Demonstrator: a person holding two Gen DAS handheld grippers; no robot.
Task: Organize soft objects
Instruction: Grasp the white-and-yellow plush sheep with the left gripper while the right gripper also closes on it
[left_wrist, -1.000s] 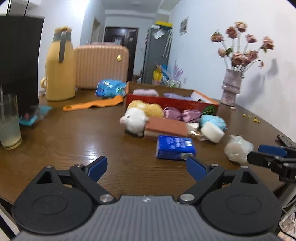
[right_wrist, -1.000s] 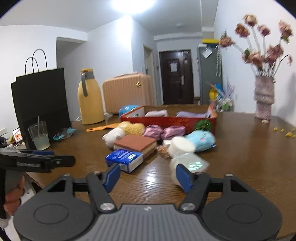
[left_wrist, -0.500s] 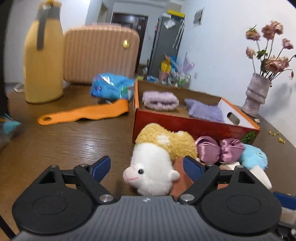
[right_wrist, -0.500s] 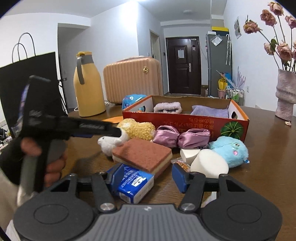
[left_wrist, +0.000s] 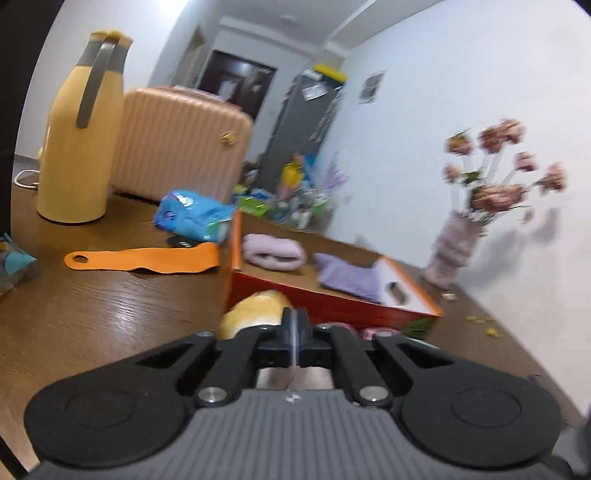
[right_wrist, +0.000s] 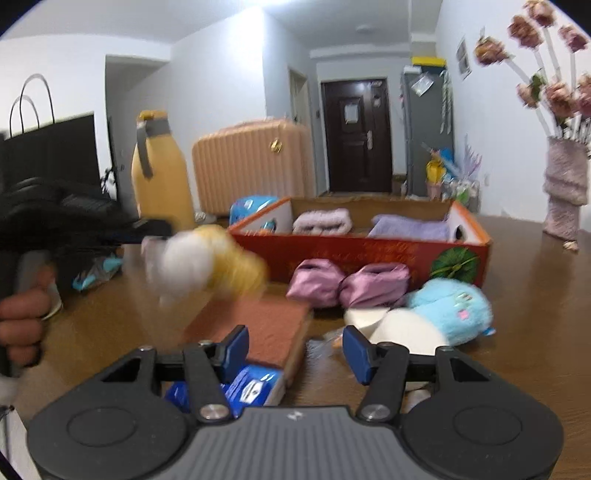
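The left tool (left_wrist: 294, 334) is clenched on the yellow-and-white plush sheep (right_wrist: 207, 260), lifted toward the red cardboard box (right_wrist: 369, 251) at 1 o'clock; the right tool (right_wrist: 295, 350) is released.

Even indoor light, fisheye bending at the edges, and motion blur, perhaps strongest on the flowers (left_wrist: 502, 173).

Two towels (right_wrist: 322, 220) lie in the box (right_wrist: 354, 251), on the table (right_wrist: 535, 280).
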